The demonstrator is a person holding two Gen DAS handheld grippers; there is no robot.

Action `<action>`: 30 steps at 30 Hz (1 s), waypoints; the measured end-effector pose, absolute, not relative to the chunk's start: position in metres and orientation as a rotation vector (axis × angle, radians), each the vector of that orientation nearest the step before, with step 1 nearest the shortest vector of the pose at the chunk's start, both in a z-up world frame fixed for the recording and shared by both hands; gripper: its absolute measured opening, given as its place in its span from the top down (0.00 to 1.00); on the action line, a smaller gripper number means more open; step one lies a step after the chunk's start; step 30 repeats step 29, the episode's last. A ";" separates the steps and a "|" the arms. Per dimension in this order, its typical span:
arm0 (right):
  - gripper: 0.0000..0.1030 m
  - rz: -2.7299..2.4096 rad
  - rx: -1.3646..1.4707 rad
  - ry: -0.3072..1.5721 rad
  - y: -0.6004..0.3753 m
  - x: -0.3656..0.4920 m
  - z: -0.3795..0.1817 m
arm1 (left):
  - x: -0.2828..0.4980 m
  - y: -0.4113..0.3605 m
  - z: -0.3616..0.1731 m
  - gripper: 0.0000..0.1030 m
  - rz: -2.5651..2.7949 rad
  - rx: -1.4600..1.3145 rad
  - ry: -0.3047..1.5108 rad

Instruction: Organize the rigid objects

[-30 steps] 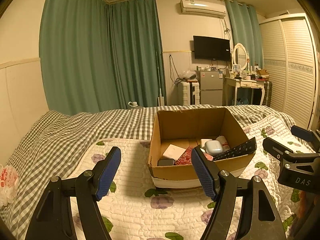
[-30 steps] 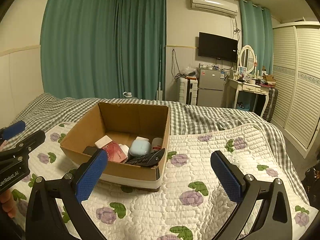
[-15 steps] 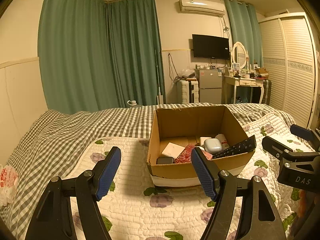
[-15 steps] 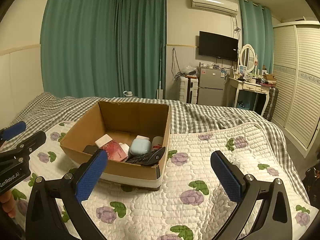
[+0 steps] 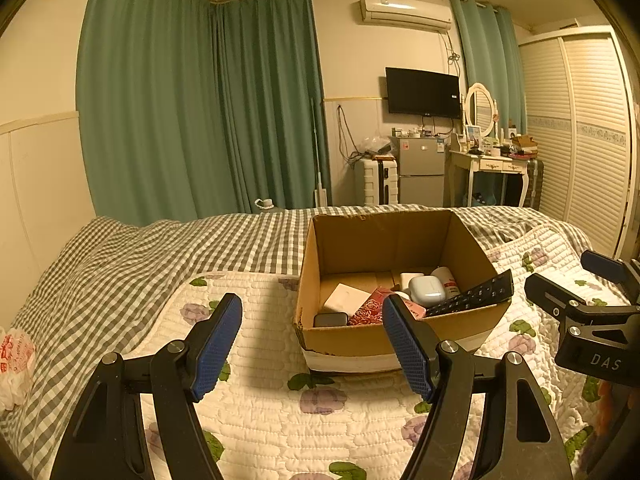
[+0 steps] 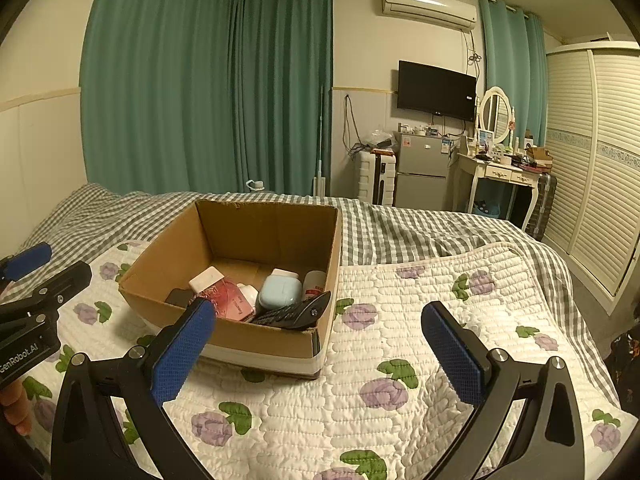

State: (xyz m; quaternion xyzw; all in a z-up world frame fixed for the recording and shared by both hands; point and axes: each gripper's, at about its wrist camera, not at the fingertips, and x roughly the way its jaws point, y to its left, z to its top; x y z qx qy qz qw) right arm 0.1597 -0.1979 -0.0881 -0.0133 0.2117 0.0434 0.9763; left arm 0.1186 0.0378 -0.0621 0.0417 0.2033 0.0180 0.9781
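Box (image 5: 400, 332) of small household items sits on the quilted bed (image 5: 260, 412), ahead of the left gripper (image 5: 312, 344), whose fingers are spread and empty. A remote (image 5: 472, 298) leaning over the rim could slide out if the box is nudged. From the right gripper (image 6: 316, 352), fingers likewise released and empty, the soft quilt (image 6: 400, 360) may let the box tip; nothing stands between.

Matt cardboard box (image 5: 352, 336) on a quilted cloth bedspread (image 5: 260, 420)
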 end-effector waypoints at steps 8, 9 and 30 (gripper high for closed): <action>0.00 0.088 -0.028 0.427 -0.198 0.160 -0.089 | 0.119 0.037 -0.063 0.27 0.037 0.083 0.412; 0.00 0.088 -0.027 0.427 -0.198 0.160 -0.088 | 0.119 0.036 -0.063 0.27 0.038 0.083 0.413; 0.00 0.084 -0.022 0.437 -0.199 0.161 -0.092 | 0.117 0.038 -0.062 0.27 0.042 0.080 0.416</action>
